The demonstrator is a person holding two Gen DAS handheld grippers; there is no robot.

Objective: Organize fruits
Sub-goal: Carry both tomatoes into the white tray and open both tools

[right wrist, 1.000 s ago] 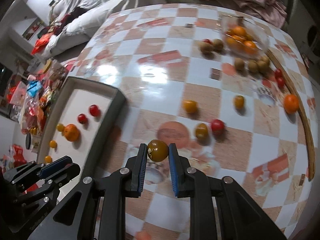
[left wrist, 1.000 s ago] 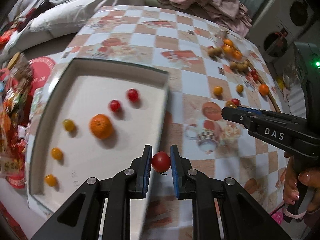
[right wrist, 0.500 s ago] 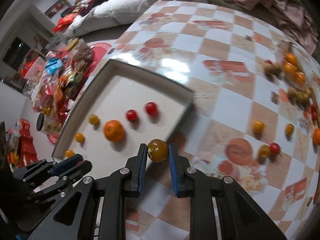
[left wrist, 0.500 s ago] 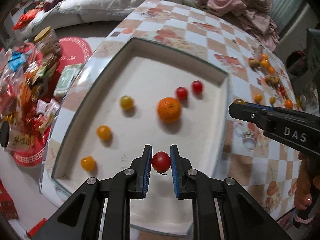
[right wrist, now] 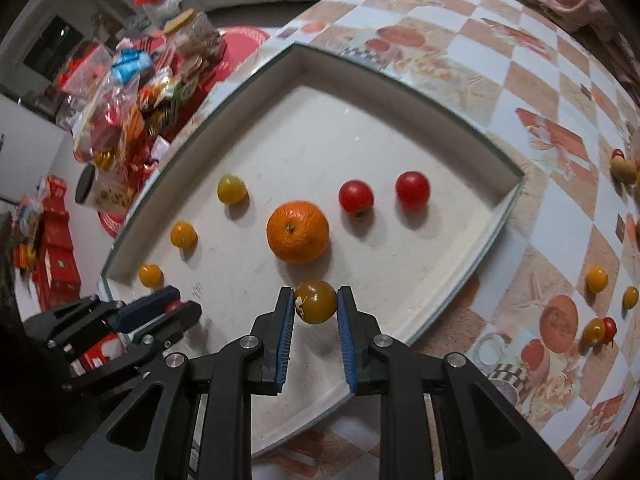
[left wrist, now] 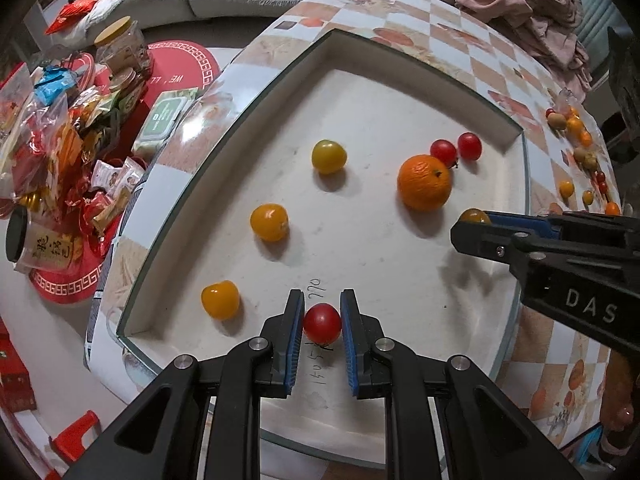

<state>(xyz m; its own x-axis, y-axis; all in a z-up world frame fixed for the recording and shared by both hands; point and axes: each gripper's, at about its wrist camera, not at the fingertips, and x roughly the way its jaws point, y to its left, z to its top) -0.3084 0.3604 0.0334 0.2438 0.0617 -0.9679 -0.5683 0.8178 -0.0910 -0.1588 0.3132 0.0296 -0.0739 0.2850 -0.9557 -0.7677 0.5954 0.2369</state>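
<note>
Now your left gripper [left wrist: 321,326] is clamped on a red cherry tomato [left wrist: 322,323], blue pads pressing both sides, held above the near part of the white tray [left wrist: 372,92] over some handwritten digits on the tray floor. Your right gripper [right wrist: 314,308] is clenched on a dark yellow-green tomato [right wrist: 316,301], hanging over the tray just in front of the orange mandarin [right wrist: 298,231]. Inside the tray, three small yellow tomatoes run in a diagonal line along the left wall: the nearest one [left wrist: 220,299], the middle one [left wrist: 269,222] and the farthest, greener one [left wrist: 329,156]. Two red cherry tomatoes [right wrist: 356,197] [right wrist: 412,191] lie side by side past the mandarin, toward the tray's far right corner; from the left wrist view one appears to touch the mandarin, from the right wrist view they sit apart. Out on the checkered tablecloth [right wrist: 560,92], more loose fruit is scattered to the right, including a yellow tomato [right wrist: 597,279] and a yellow-and-red pair [right wrist: 599,330]. Left of the table, snack packets [left wrist: 60,148] and a lidded jar [left wrist: 120,46] pile up on the floor.
</note>
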